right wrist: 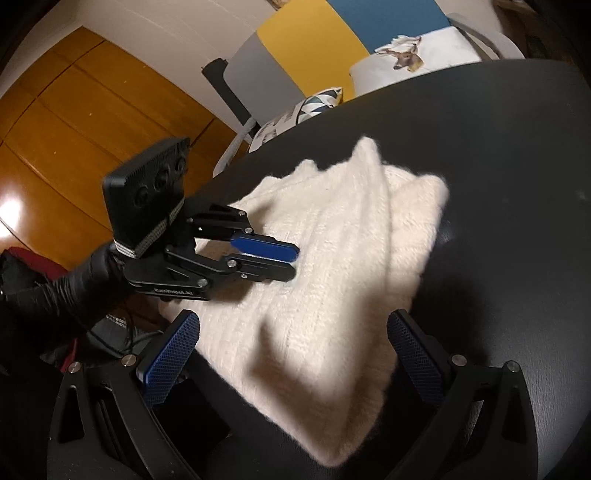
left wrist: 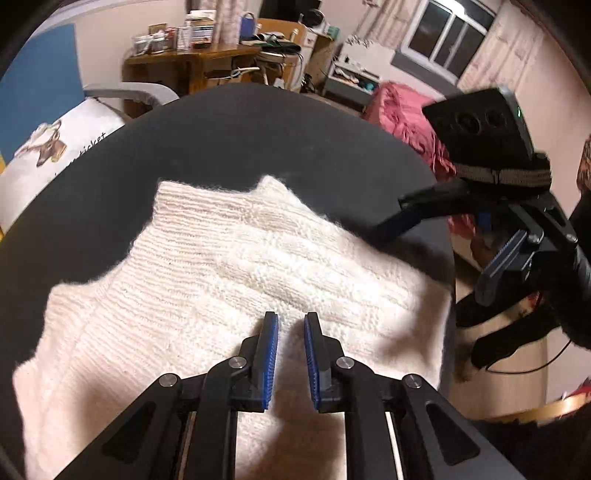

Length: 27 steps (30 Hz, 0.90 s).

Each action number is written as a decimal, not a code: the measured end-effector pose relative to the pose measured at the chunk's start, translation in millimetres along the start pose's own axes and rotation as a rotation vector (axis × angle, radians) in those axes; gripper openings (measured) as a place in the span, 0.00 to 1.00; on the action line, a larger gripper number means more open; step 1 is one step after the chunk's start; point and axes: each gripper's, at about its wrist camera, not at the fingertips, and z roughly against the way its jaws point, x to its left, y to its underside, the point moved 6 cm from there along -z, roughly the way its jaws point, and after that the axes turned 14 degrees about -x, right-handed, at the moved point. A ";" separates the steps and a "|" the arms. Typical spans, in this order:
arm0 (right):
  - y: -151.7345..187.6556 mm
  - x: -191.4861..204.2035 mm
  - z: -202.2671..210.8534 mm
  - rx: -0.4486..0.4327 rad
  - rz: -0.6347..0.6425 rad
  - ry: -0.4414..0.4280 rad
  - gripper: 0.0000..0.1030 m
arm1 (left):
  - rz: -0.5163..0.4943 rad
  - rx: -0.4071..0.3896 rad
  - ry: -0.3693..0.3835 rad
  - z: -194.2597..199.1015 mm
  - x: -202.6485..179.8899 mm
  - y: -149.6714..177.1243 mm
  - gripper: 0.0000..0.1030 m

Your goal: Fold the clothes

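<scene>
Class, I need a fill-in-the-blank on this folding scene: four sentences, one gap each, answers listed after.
1. The folded sweater is ____ in colour.
2. It lies on a round table whose top is ____.
3. The right gripper has its jaws wide ____, holding nothing.
4. The pads of the left gripper are coloured ____.

Missing words: white; black; open; blue

Cluttered wooden desk [left wrist: 192,62], dark window [left wrist: 447,33], perhaps wooden floor [right wrist: 74,122].
</scene>
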 end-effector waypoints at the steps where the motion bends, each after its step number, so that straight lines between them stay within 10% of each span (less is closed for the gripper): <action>1: 1.1 -1.8 0.8 0.003 -0.015 -0.011 1.00 | 0.013 -0.006 -0.001 -0.9 1.4 -0.1 0.13; 14: 14.5 2.0 15.7 0.156 -0.150 -0.285 1.00 | -0.017 0.000 -0.007 -5.5 1.4 -7.7 0.13; 24: 65.2 57.8 -4.6 0.576 -0.040 -0.451 1.00 | -0.055 0.027 -0.052 -18.0 -2.7 -4.1 0.14; 27: 100.6 46.8 -14.9 0.758 0.045 -0.289 1.00 | -0.042 0.022 -0.049 -17.9 -2.2 -3.3 0.14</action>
